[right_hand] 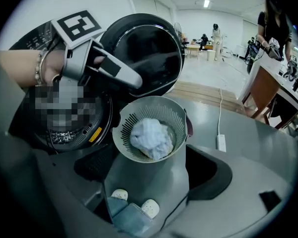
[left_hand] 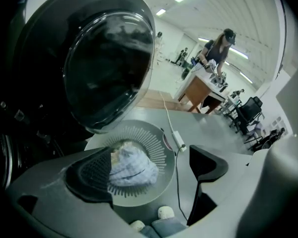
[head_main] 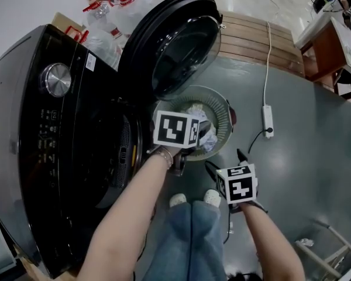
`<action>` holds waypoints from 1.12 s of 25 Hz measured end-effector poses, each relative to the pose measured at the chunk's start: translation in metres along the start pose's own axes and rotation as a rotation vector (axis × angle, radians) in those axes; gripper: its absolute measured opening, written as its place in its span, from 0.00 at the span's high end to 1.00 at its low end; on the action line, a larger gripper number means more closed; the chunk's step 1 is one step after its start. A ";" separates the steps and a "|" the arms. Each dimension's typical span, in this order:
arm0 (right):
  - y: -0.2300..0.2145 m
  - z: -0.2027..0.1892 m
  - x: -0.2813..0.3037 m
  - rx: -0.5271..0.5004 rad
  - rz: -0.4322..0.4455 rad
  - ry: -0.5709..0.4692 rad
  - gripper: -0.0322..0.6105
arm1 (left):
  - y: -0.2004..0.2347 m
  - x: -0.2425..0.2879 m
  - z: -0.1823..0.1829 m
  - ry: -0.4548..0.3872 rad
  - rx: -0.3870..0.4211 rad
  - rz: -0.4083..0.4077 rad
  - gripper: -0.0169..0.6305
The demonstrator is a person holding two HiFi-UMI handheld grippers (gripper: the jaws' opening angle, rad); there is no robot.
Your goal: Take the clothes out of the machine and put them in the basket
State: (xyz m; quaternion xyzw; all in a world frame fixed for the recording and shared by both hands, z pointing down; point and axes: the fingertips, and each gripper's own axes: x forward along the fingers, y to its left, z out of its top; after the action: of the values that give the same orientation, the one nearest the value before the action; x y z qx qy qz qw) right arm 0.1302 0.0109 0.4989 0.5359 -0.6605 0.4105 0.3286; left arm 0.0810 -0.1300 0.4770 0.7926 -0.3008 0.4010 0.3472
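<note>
A round pale slotted basket (head_main: pixel 223 106) stands on the grey floor in front of the black washing machine (head_main: pixel 52 139), below its open round door (head_main: pixel 175 45). A crumpled white-blue cloth (head_main: pixel 198 115) lies in the basket. My left gripper (head_main: pixel 202 130) hovers over the basket's near side, open, with the cloth (left_hand: pixel 131 165) lying below its jaws and nothing gripped. In the left gripper view the gripper (left_hand: pixel 149 168) frames the basket (left_hand: pixel 156 133). My right gripper (head_main: pixel 225 161) hangs open and empty nearer me, looking at the basket (right_hand: pixel 154 103) and cloth (right_hand: pixel 151 138).
A white power strip (head_main: pixel 268 120) with its cord lies on the floor right of the basket. Water bottles (head_main: pixel 114 10) stand behind the machine. A wooden platform (head_main: pixel 257 40) and a desk (head_main: pixel 333 45) lie beyond. My feet (head_main: pixel 193 199) are just behind the basket.
</note>
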 end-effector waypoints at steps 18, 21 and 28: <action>0.013 -0.012 -0.014 0.160 0.008 -0.005 0.23 | 0.055 -0.032 -0.116 0.150 -0.052 0.180 0.26; 0.023 -0.007 -0.033 0.156 0.007 -0.002 0.24 | 0.045 -0.049 -0.114 0.111 -0.092 0.146 0.27; 0.041 0.012 -0.088 0.151 -0.004 -0.026 0.24 | 0.030 -0.100 -0.111 0.055 -0.204 0.127 0.29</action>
State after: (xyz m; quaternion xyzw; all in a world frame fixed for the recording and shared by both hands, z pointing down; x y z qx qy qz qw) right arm 0.1083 0.0424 0.4088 0.5657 -0.6308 0.4515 0.2797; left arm -0.0388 -0.0394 0.4506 0.7214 -0.3797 0.4110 0.4080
